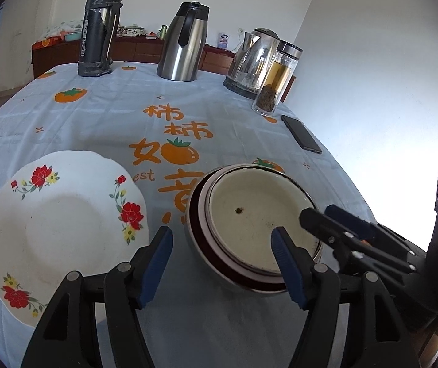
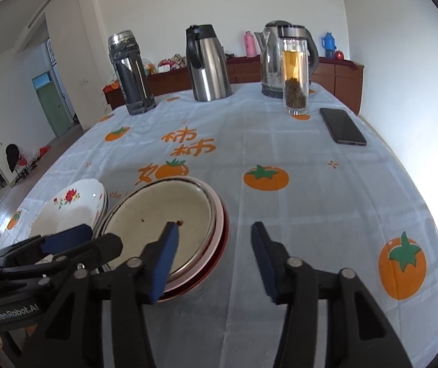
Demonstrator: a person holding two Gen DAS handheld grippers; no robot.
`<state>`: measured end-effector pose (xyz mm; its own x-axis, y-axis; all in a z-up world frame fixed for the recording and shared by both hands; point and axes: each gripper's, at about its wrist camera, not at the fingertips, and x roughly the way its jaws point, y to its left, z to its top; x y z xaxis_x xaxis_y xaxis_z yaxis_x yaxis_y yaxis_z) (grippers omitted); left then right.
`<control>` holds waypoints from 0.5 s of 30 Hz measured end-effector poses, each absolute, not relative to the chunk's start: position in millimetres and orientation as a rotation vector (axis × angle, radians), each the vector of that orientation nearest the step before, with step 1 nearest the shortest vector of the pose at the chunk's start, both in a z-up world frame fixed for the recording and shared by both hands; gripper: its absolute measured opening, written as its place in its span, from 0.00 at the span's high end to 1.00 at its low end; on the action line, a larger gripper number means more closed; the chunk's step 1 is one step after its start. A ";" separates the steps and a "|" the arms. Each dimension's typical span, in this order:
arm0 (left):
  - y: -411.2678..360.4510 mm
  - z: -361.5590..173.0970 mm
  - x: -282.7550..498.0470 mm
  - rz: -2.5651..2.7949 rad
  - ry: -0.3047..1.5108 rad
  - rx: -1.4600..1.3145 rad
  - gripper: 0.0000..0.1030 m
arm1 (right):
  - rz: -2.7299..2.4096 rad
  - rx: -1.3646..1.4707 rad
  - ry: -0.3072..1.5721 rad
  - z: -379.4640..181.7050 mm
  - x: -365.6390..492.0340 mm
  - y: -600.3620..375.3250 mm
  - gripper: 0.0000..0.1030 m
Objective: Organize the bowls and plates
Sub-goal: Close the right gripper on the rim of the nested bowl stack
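**Beside the metal bowls: one pile built, the flowered plates apart**

In front of the left wrist camera, the left gripper [image 1: 222,263] stands wide open and grips nothing. Its right finger hangs over the near rim of the stack of metal bowls [image 1: 249,214], and its left finger sits over bare tablecloth [image 1: 102,122] between that stack and the flowered plate [image 1: 62,224]. The stack looks like two or three nested enamel bowls with dark red outer walls, the top one cream inside with a few brown specks. The plate lies flat to the left of the stack, near it but not touching. The right gripper [image 1: 317,214] reaches in from the right of the stack, at its rim; from here I cannot tell whether it is holding the rim.

From the right wrist camera, the right gripper [image 2: 215,257] is clearly spread apart and empty, its left finger over the stack's right part, its right finger over cloth. The flowered plate [image 2: 74,199] seems to rest on at least one more of its kind, just left of the stack. Far behind the stack stand a thermos [image 2: 133,73], a steel carafe [image 2: 208,64], a kettle [image 2: 272,58], a tea bottle [image 2: 295,70] and a phone [image 2: 342,126].

My judgement: the bowls are already nested and the plates seem gathered, so the sorting is mostly done; what may remain is squaring up the two piles or moving them together
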<state>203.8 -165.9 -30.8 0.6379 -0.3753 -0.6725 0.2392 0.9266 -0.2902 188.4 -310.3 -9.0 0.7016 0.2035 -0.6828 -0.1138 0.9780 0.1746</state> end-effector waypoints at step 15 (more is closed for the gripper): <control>-169.6 -45.5 215.7 -0.355 0.875 -0.175 0.47 | 0.203 0.181 0.844 -23.5 196.9 -309.2 0.62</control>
